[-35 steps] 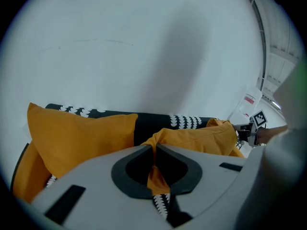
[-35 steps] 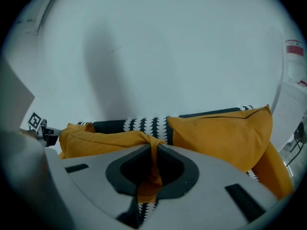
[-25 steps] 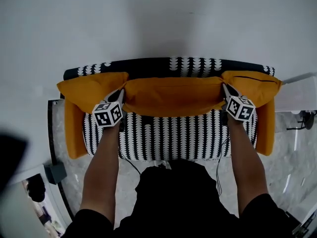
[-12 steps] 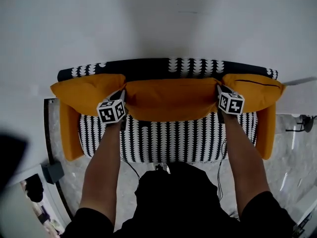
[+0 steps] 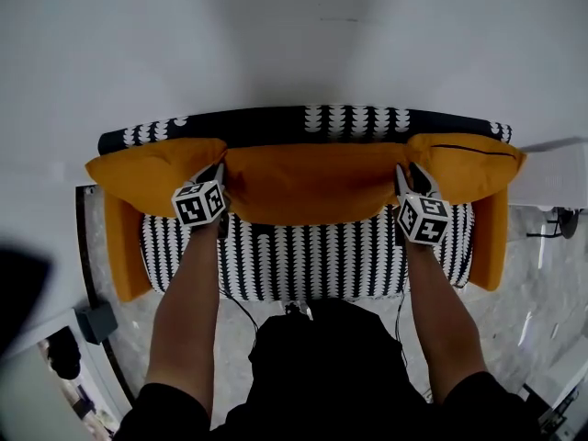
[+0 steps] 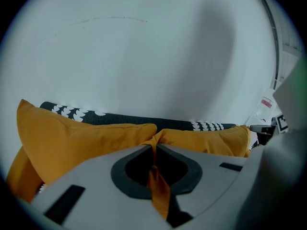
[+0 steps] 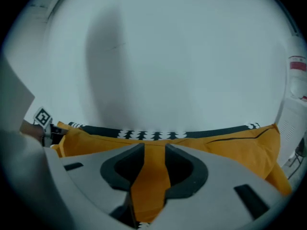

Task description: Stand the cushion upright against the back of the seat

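The orange middle cushion (image 5: 312, 182) stands on the black-and-white patterned seat (image 5: 312, 255), leaning on the sofa back (image 5: 303, 122). My left gripper (image 5: 219, 175) is shut on its left corner; in the left gripper view a thin strip of orange fabric (image 6: 156, 176) is pinched between the jaws of the left gripper (image 6: 154, 145). My right gripper (image 5: 404, 177) is at the cushion's right corner. Its jaws have just been opening. In the right gripper view the right gripper (image 7: 154, 150) stands apart, with orange fabric (image 7: 151, 176) loose in the gap.
Two more orange cushions flank the middle one, one at the left (image 5: 147, 168) and one with a black zip at the right (image 5: 464, 163). A white wall (image 5: 294, 35) rises behind the sofa. A grey box (image 5: 101, 320) and cables lie on the marble floor.
The right gripper's cube has drawn back down and to the left from the cushion's corner. The cushion has settled lower between the side cushions. The left gripper still holds its corner.
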`<act>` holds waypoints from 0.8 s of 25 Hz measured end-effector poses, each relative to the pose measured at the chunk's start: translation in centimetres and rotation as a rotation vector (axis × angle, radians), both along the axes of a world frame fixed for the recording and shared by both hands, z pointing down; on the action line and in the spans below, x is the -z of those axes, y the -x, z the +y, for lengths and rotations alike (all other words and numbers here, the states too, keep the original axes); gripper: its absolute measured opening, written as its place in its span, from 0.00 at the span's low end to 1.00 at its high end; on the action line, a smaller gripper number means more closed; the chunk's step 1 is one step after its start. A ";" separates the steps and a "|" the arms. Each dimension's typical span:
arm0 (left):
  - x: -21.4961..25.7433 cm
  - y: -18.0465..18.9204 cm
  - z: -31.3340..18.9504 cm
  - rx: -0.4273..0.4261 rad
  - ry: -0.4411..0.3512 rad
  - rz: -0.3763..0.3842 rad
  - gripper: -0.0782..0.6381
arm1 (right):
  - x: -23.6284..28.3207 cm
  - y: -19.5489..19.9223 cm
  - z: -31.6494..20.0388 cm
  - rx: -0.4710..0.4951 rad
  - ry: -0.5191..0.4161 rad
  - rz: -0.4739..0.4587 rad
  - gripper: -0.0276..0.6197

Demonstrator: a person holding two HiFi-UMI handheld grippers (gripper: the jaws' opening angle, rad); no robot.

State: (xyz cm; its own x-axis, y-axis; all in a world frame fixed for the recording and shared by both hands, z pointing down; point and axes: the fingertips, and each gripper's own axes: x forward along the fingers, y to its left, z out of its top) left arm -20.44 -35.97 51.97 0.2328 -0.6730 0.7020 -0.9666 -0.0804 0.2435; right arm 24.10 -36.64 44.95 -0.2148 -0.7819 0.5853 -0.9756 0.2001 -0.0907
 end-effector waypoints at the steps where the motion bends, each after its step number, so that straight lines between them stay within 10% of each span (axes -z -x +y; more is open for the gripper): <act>1: 0.0 0.0 0.0 0.001 0.003 -0.001 0.15 | 0.3 1.8 0.7 0.055 -0.012 0.006 0.26; 6: 0.9 -0.1 0.3 -0.004 0.006 0.026 0.15 | -3.2 12.2 3.7 0.398 0.067 0.082 0.26; 20: 5.8 1.9 6.2 -0.068 -0.101 -0.046 0.35 | -7.8 13.2 0.3 0.335 0.192 0.124 0.27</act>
State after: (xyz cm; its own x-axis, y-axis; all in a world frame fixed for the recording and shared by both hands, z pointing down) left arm -22.38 -29.81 46.13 0.2495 -0.7245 0.6425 -0.9680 -0.1679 0.1866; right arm 10.91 -36.37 52.77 -0.3576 -0.5549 0.7511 -0.8651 0.4998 -0.0427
